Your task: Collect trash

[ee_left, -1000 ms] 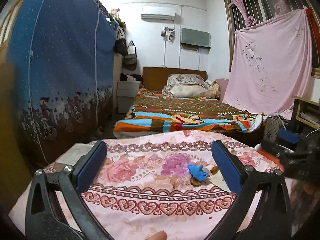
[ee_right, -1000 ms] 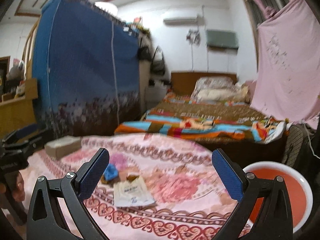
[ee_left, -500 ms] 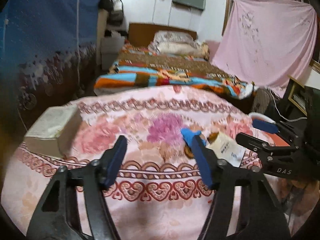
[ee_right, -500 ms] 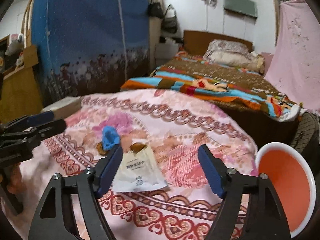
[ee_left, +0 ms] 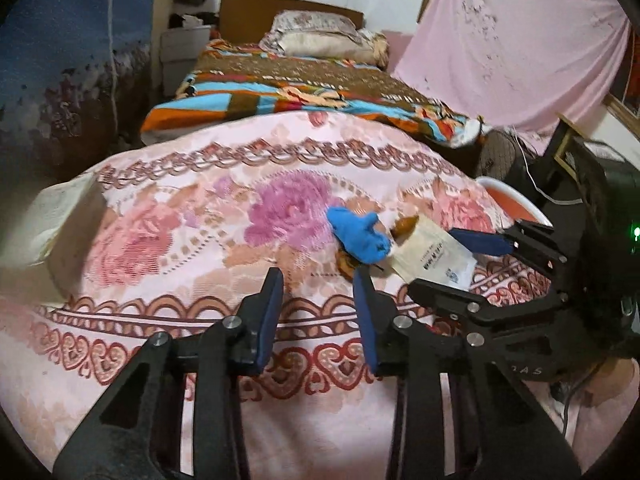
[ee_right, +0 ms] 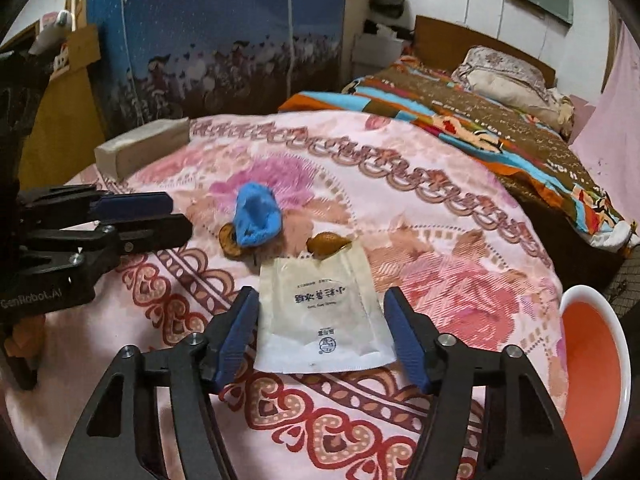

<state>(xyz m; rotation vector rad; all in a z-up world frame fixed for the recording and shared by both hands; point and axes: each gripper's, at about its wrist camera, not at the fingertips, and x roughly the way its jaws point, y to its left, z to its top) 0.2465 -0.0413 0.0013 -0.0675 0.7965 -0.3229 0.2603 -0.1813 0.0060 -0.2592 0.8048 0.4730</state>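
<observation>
**Trash Positions Relative to Both Grippers**

The carrying surface is a table covered by a pink floral cloth (ee_right: 460, 208). A tissue box (ee_right: 140, 148) lies at its far left corner. An orange bin with a white rim (ee_right: 592, 360) stands off the table's right edge, below cloth level.

Trash items, largest first:

1. White paper packet (ee_right: 320, 316), printed side up, flat on the cloth in the near half of the table, toward the right.
2. Crumpled blue piece (ee_right: 256, 216), just beyond the packet and to its left, near the table centre.
3. 2 brown scraps: 1 (ee_right: 230, 240) partly under the near edge of the blue piece, 1 (ee_right: 326, 242) touching the packet's far edge.

Right gripper (ee_right: 320, 320): the jaws have just been closing and stand apart, 1 blue pad on each side of the packet's near half. The left pad sits at the packet's left edge; whether it touches cannot be told. The right pad stands just clear of the right edge. No clamping is visible.

Left gripper (ee_left: 318, 300): the jaws have just been closing and stand narrowly apart with only cloth between them. The right fingertip (ee_left: 360, 280) is just short of the blue piece's near edge, at the brown scrap beneath it. In the right wrist view this gripper (ee_right: 160, 216) lies level, its tips just left of the blue piece.
</observation>
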